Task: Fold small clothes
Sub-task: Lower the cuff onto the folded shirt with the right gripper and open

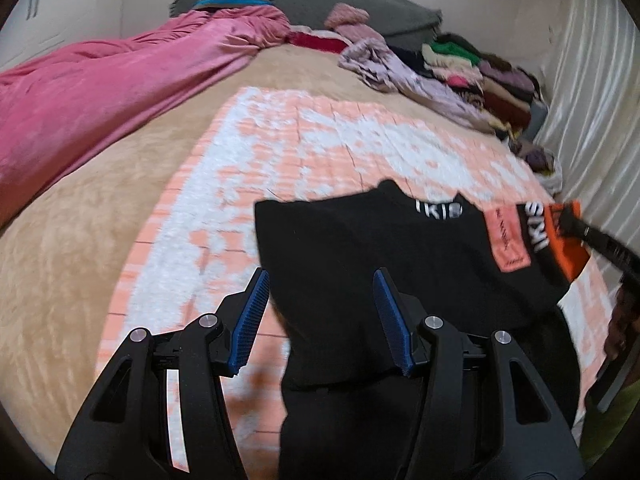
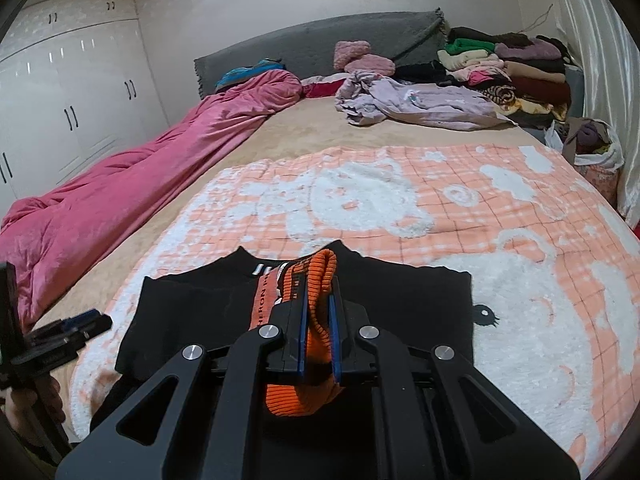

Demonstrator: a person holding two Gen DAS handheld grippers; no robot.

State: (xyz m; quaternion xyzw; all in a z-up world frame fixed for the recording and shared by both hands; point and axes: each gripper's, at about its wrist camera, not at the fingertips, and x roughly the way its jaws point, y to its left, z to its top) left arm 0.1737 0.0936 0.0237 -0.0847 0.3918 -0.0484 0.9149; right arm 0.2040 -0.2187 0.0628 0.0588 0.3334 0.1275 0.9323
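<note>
Bedroom with a wide bed (image 2: 304,128), its peach-and-white blanket (image 2: 460,216) spread across the lower half of both views. On the blanket lies the black top (image 2: 404,300), low in the centre of my right view, neck toward the headboard. My right gripper (image 2: 318,320) is clamped on its orange ribbed cuff (image 2: 320,280), bunched between the blue pads. In my left view the top (image 1: 360,248) sits right of centre, and my left gripper (image 1: 320,320) has its fingers wide apart, hovering over the top's near edge with nothing between them. Farther out, a pink duvet (image 2: 140,184) runs along the left, a lilac garment (image 2: 416,104) and stacked clothes (image 2: 516,76) sit upper right, and wardrobes (image 2: 72,112) fill the upper left.
</note>
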